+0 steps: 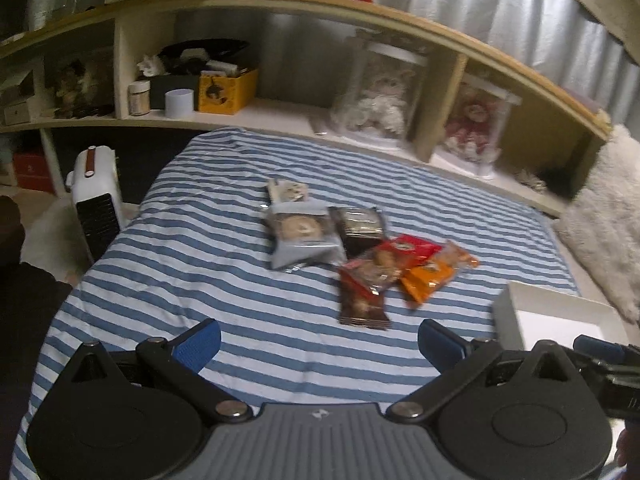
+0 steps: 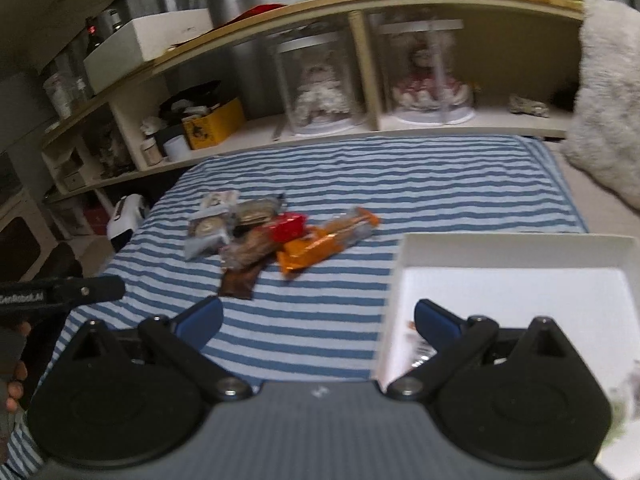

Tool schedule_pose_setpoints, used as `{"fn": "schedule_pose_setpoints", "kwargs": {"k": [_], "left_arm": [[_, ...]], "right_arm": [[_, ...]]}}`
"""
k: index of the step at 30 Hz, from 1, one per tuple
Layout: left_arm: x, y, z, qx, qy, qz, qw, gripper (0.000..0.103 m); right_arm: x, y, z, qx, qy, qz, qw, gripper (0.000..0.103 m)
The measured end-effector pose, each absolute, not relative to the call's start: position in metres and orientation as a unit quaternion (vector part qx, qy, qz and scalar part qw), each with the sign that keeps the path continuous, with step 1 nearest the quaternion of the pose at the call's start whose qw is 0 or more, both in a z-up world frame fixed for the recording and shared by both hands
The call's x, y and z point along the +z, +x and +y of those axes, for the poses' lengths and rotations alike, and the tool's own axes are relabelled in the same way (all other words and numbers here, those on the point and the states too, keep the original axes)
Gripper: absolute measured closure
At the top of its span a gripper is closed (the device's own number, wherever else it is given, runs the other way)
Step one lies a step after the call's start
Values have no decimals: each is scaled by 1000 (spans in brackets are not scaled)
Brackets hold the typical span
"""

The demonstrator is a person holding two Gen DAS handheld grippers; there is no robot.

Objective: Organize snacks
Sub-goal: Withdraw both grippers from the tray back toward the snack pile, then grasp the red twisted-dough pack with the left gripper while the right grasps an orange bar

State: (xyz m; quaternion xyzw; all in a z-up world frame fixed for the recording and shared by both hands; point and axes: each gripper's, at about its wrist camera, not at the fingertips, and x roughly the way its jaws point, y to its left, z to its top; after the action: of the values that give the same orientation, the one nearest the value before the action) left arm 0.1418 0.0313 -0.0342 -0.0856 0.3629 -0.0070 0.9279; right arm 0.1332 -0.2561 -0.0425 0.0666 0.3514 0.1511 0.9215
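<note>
The snack packets lie in one loose cluster near the middle of a bed with a blue-and-white striped cover [image 1: 240, 280]. A grey cookie pouch [image 1: 302, 236] sits at the far left of the cluster, a dark packet [image 1: 360, 226] just beside it, then a red packet [image 1: 408, 250], an orange packet [image 1: 430, 276] and a brown packet [image 1: 364, 300] nearest the cameras; several overlap. A white box [image 2: 512, 252] stands open on the bed to the right of the cluster — presumably the receptacle, placed within short reach of the right hand.

Left tongs [image 1: 318, 344]: spread wide, holding nothing, above bare cover short of the brown packet. Right tongs [image 2: 318, 322]: likewise wide apart and empty, with the right finger over the box's near corner.

View differences: the right wrist camera shows the box interior, where a small item lies near the front wall, too blurred to identify; the left wrist camera shows only the box's outer corner. The left view separates the packets more clearly and shows a white heater [image 1: 96, 196] on the floor beside the bed.
</note>
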Motion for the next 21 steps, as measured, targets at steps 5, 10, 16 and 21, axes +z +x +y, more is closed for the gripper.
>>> {"fn": "schedule_pose_setpoints", "kwargs": {"k": [5,10,16,21], "left_arm": [[-36,160,29,4,-66,343,937,0],[-40,182,21,-14,-63,329,942,0],[-49,211,12,-56,-63,303,949,0],[-61,242,17,-116,-126,317,933,0]], "right_arm": [[-60,150,-230,159,79,344,922,1],[-83,170,-210,180,96,341,918,11],[-110,205,-189,216,134,351,901,35],[-126,228,-174,232,134,353,896,50]]}}
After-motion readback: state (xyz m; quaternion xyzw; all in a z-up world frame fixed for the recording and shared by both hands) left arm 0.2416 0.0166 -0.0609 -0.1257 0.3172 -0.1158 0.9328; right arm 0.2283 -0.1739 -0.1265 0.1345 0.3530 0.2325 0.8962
